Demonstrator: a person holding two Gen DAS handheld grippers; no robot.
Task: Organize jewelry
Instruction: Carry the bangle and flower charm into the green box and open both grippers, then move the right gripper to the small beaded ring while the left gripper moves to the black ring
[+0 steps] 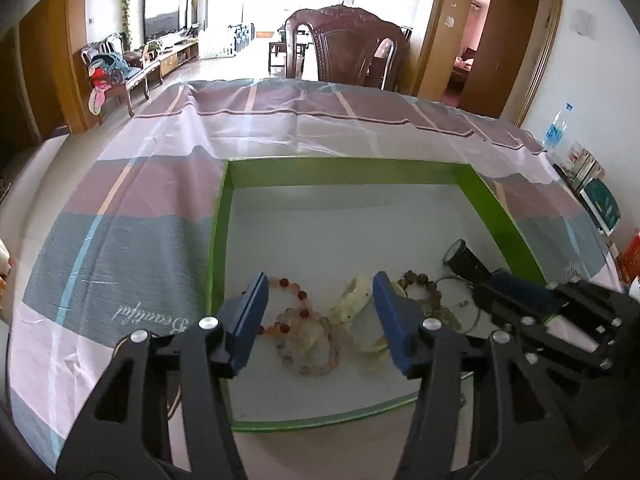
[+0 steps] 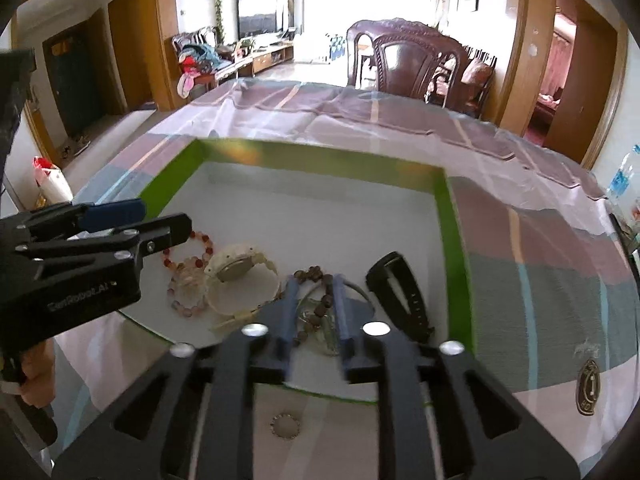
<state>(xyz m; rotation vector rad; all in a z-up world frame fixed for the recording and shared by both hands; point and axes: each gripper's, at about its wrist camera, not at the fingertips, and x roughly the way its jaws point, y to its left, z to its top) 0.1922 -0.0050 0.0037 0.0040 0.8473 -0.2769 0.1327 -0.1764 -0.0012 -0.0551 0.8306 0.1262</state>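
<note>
A shallow green box (image 1: 344,168) with a white floor lies on the striped tablecloth. In its near part rest a pink-and-red bead bracelet (image 1: 308,340), a cream watch (image 1: 360,296), a brown bead bracelet (image 1: 420,280) and a black watch (image 1: 464,260). My left gripper (image 1: 320,284) hangs open over the pink bracelet and cream watch, holding nothing. My right gripper (image 2: 315,282) stands over the brown bead bracelet (image 2: 320,308) with a narrow gap between its pads, and the beads lie on the box floor. A small bead ring (image 2: 285,426) lies on the cloth outside the box.
A dark wooden chair (image 1: 352,52) stands behind the table's far edge. A water bottle (image 1: 557,128) and some books (image 1: 600,200) sit at the right edge. The far half of the box floor (image 2: 320,208) is bare.
</note>
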